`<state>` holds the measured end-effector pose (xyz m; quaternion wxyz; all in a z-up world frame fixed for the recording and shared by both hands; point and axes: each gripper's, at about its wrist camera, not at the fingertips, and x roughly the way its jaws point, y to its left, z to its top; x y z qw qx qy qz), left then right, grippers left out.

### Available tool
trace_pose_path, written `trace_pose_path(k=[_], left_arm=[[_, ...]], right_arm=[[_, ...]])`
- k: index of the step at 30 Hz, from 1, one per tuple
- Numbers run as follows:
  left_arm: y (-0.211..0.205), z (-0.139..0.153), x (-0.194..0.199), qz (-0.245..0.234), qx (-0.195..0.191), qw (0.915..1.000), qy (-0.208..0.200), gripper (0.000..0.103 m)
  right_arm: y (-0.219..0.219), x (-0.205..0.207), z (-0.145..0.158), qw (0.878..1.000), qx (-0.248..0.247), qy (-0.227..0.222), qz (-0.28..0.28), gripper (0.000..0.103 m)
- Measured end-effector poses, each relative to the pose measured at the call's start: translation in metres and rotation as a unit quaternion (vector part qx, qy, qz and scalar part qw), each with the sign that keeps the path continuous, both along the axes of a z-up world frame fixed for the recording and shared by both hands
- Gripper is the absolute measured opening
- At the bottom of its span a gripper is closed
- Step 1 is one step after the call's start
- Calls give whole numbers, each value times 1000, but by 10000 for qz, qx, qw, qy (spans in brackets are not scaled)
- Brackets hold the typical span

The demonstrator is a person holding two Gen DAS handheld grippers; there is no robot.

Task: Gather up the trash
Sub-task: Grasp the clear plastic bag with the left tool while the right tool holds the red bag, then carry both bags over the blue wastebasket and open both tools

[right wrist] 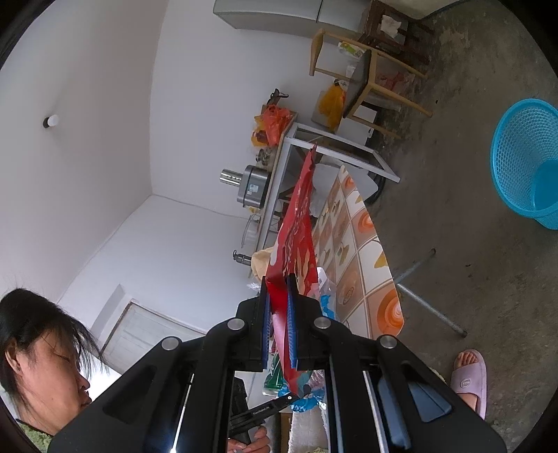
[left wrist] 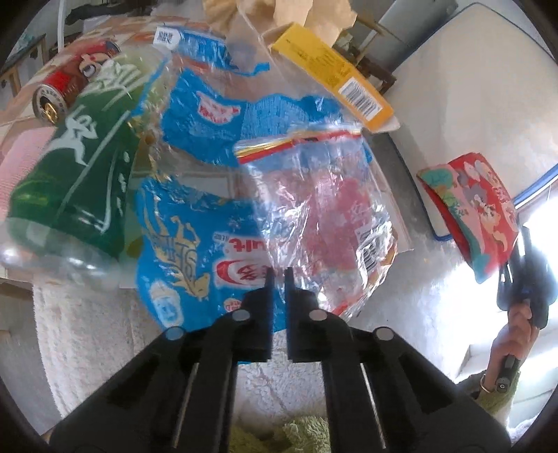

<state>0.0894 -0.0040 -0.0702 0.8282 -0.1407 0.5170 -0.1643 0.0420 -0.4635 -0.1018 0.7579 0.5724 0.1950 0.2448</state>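
My left gripper (left wrist: 278, 272) is shut on a clear plastic bag (left wrist: 314, 209) that holds trash: a green bottle (left wrist: 80, 167), a blue wrapper (left wrist: 195, 251) and a reddish clear wrapper. The bag hangs in the air, blurred by motion. My right gripper (right wrist: 279, 278) is shut on a red snack packet (right wrist: 296, 237), which stands up edge-on between the fingers. In the left wrist view that red packet (left wrist: 477, 209) and the right gripper (left wrist: 523, 278) show at the right.
A red can (left wrist: 66, 87), a yellow box (left wrist: 334, 73) and crumpled brown paper (left wrist: 279, 14) lie on a patterned table (right wrist: 355, 251). A blue mesh basket (right wrist: 526, 156) stands on the concrete floor at the right. A stool (right wrist: 362, 76) and a metal rack (right wrist: 314, 153) stand beyond.
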Motion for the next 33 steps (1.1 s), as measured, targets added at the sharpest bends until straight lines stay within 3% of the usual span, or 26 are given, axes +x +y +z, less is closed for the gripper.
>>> trace_pose_path(k=[13, 21, 27, 33], left_arm=[[33, 71, -49, -21, -354, 9935, -1082, 0], [24, 102, -63, -149, -368, 9854, -1658, 0], [22, 118, -52, -130, -467, 9807, -1895, 0], [-19, 140, -8, -666, -302, 9740, -2145, 0]], right_arm=[[8, -5, 18, 9993, -240, -269, 58, 9], [9, -5, 20, 9992, -229, -328, 88, 9], [5, -9, 24, 9987, -350, -374, -18, 9], [-24, -20, 33, 9945, -721, -304, -691, 9]])
